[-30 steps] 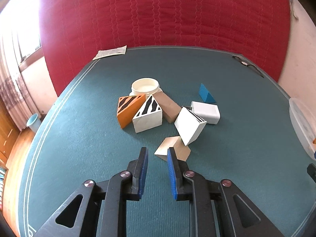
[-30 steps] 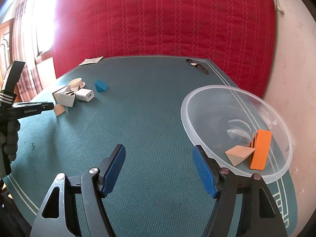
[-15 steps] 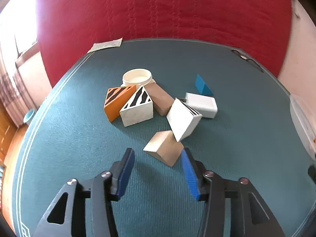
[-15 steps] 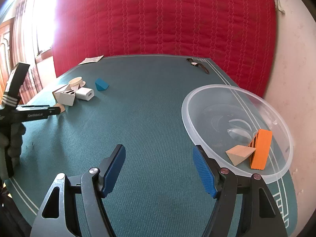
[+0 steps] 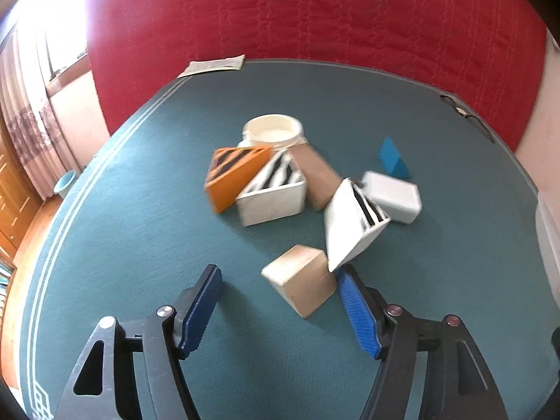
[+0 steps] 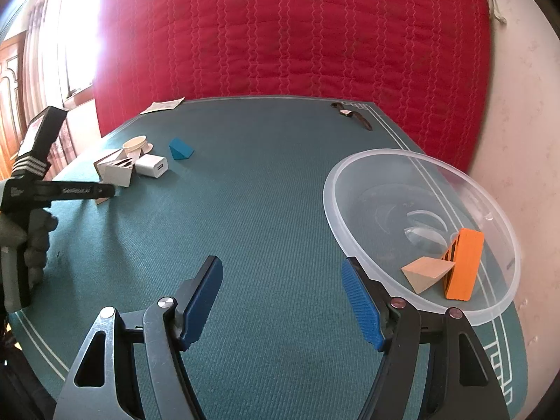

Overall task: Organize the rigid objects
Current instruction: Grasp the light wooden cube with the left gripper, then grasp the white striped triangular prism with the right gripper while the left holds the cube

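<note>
In the left wrist view my left gripper (image 5: pixel 280 281) hovers over a plain wooden block (image 5: pixel 301 280) on the green table; its jaws are opening and the block lies between them, near the right finger, not pressed. Behind it sits a cluster: a white striped wedge (image 5: pixel 350 224), a white striped prism (image 5: pixel 273 196), an orange striped wedge (image 5: pixel 234 175), a brown block (image 5: pixel 318 178), a white charger (image 5: pixel 395 194), a cream lid (image 5: pixel 273 131) and a blue wedge (image 5: pixel 393 161). My right gripper (image 6: pixel 281 280) stands open and empty beside a clear bowl (image 6: pixel 367 175) that holds a wooden wedge (image 6: pixel 425 273) and an orange block (image 6: pixel 463 262).
A paper slip (image 5: pixel 213 64) lies at the table's far left corner and a wristwatch (image 6: pixel 351 113) at the far right edge. A red quilted cloth (image 6: pixel 280 35) hangs behind the table. A gloved hand (image 6: pixel 24 245) carries the left gripper at the left of the right wrist view.
The left jaws went from shut to wide apart, and the gripper moved closer so the wooden block now lies between them. The right gripper kept still.
</note>
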`<state>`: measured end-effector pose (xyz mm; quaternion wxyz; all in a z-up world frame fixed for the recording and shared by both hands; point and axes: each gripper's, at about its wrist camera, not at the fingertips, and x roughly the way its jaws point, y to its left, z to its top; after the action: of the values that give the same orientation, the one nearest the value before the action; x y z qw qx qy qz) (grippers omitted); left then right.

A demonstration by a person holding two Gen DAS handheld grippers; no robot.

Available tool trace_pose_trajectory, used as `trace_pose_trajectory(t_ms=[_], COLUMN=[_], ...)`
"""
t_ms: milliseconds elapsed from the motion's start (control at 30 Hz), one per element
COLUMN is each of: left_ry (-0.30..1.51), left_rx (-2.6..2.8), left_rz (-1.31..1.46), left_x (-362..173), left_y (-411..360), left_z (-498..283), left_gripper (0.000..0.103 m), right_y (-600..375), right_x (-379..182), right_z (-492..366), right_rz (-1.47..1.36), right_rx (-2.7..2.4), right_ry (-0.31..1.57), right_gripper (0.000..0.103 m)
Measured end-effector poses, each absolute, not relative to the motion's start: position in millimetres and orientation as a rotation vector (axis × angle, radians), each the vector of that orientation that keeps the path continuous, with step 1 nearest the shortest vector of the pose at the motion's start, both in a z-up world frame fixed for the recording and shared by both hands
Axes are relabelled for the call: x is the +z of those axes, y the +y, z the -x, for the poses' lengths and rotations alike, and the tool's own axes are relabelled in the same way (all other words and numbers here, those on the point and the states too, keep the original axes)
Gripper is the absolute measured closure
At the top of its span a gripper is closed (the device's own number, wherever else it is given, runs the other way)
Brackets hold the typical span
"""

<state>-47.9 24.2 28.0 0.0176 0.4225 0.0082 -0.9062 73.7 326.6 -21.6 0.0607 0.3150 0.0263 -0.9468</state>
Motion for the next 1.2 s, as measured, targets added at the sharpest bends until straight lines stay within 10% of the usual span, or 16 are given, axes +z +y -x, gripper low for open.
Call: trace_pose_trajectory(t_ms=[500, 667, 1200], left_ry=[-0.08, -0.124, -0.096], left_rx=[-2.874, -2.945, -2.979], left_rz=[-1.301, -1.318, -1.231], left_x=[28, 29, 42], left_y=[6, 13, -12], left_z=[42, 47, 26], left_gripper=[0.031, 0.068, 0.068], right_y=[319, 320, 253], right_x=[-22, -21, -10], right_z=[-69, -67, -29], right_rz=[-0.965, -0.982, -1.091], right_rx=[-2.883, -2.884, -2.566], right_ry=[0.118, 0.1, -0.078], right_gripper=[0.032, 0.032, 0.032])
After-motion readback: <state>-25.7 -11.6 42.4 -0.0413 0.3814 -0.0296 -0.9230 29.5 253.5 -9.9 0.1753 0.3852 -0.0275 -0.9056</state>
